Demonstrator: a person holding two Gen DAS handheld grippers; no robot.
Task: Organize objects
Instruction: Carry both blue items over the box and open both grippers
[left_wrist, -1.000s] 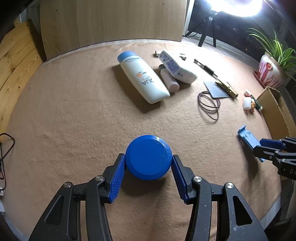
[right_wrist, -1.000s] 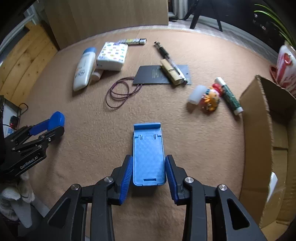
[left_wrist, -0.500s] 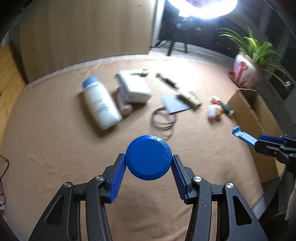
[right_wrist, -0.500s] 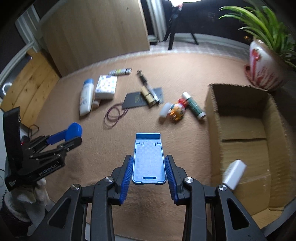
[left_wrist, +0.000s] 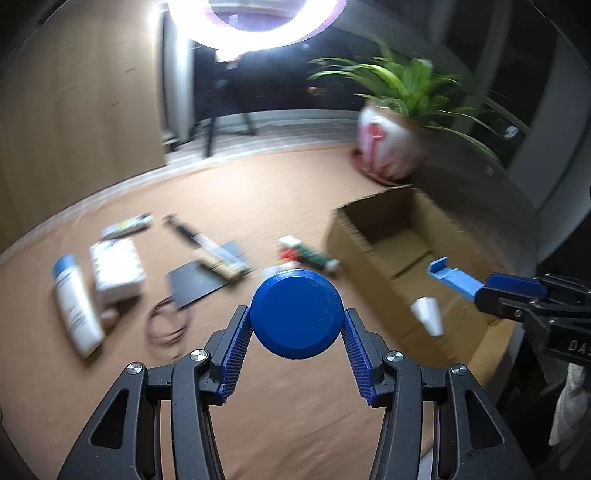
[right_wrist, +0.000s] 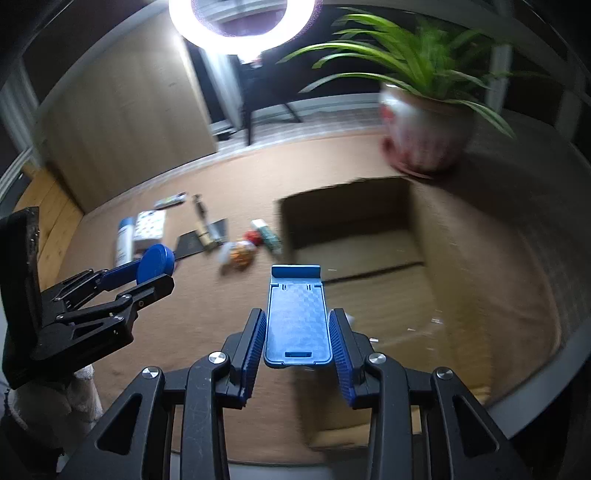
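Over the near edge of the cardboard box (right_wrist: 413, 258), your right gripper (right_wrist: 297, 332) is clamped on the blue phone stand (right_wrist: 297, 317) — carry step, release not yet done. Your left gripper (left_wrist: 297, 332) is clamped on the round blue lid (left_wrist: 297, 314), hanging above the mat left of the box. Next move, as I read it: push the stand further over the box opening, let go, then bring the lid across. A white item (left_wrist: 428, 314) already sits inside.

Surface is a tan felt mat (left_wrist: 258, 192). Far left on it lie a lotion bottle (left_wrist: 75, 306), tissue pack (left_wrist: 116, 269), dark card (left_wrist: 207, 273) and cord loop (left_wrist: 166, 321). Potted plant (right_wrist: 428, 122) far right, ring light (right_wrist: 240, 22) overhead, dim room. Both views are motion-blurred.
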